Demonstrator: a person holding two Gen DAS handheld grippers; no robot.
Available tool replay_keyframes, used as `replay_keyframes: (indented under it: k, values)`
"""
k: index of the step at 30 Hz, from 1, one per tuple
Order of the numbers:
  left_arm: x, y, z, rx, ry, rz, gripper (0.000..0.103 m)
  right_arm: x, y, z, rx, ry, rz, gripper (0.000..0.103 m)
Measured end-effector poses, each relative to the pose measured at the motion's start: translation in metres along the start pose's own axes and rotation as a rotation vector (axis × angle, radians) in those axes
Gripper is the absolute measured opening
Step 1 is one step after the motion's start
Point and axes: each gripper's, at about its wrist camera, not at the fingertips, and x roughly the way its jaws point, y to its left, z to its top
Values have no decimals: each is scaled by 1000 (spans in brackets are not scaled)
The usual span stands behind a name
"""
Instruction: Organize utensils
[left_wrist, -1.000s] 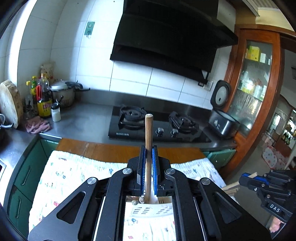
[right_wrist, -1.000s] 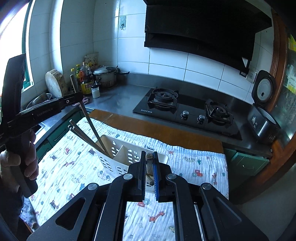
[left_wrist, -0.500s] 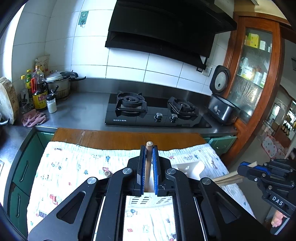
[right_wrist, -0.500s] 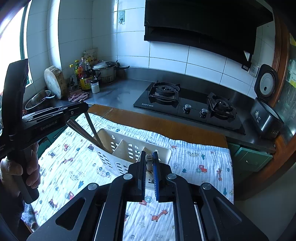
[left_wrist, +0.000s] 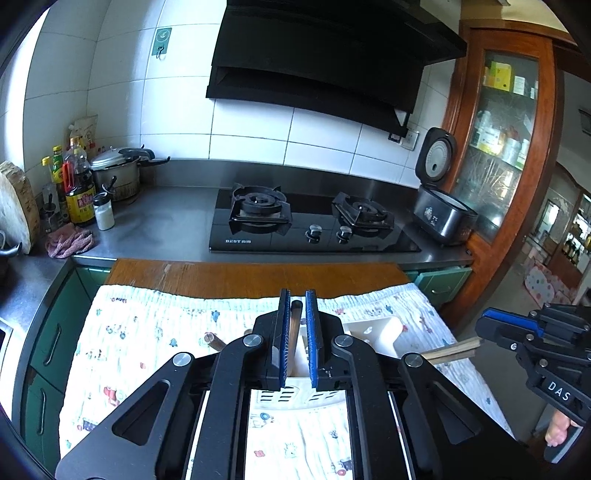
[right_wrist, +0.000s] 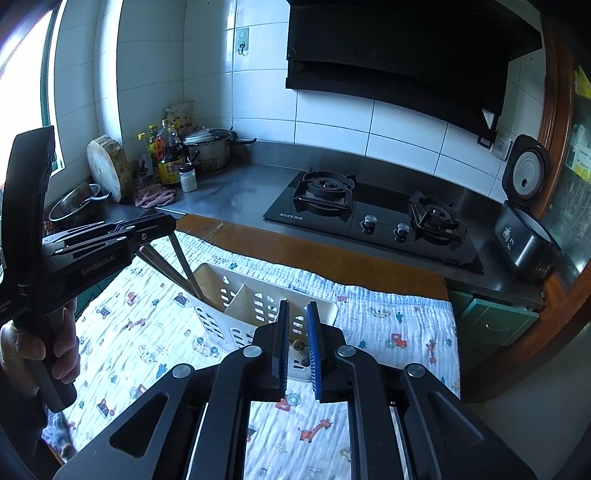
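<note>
Utensils: wooden chopsticks, standing or leaning in a white slotted holder (right_wrist: 236, 306) with an inner divider, which rests on the printed cloth (right_wrist: 388, 332) spread over the wooden surface (right_wrist: 295, 251), toward that surface's near side. Left tongs (left_wrist: 297, 328): blue-padded jaws opening, a brown chopstick (left_wrist: 294, 332) upright in the gap between them with its lower end down in the holder (left_wrist: 373, 328); a sliver of space shows on either side of the stick, so the pads no longer press on it. From the right wrist view the same left tongs (right_wrist: 162, 225) sit above the holder's left compartment with two dark sticks (right_wrist: 177, 266) slanting from their tip down into that compartment; a hand (right_wrist: 40, 358) grips the handle at the left edge of the view. Right tongs (right_wrist: 297, 343): jaws opening, with the butt ends of chopsticks (right_wrist: 299, 345) seen in the gap just beyond the pads, not pinched. In the left wrist view the right tongs (left_wrist: 491, 328) appear at the right side, pale chopsticks (left_wrist: 450, 350) running from near their tip toward the holder. One more stick end (left_wrist: 212, 338) shows left of the left tongs, over the cloth. Beyond the surface's far edge: steel counter with a two-burner gas hob (left_wrist: 314, 221), rice cooker (left_wrist: 439, 210) with lid up, a pot (left_wrist: 118, 173), bottles (left_wrist: 79, 188), a small shaker (left_wrist: 103, 210) and a rag (left_wrist: 68, 242)
</note>
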Motion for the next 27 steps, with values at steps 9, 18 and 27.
replay_keyframes:
  k: [9, 18, 27]
  values:
    - [-37, -6, -1, 15, -53, 20, 42, -28, 2, -2, 4, -53, -18, 38]
    - [-78, -13, -16, 50, -100, 34, 58, -61, 11, -15, 6, -109, -37, 61]
    - [-114, -11, -46, 55, -121, 61, 80, -82, 24, -52, 10, -134, -61, 81]
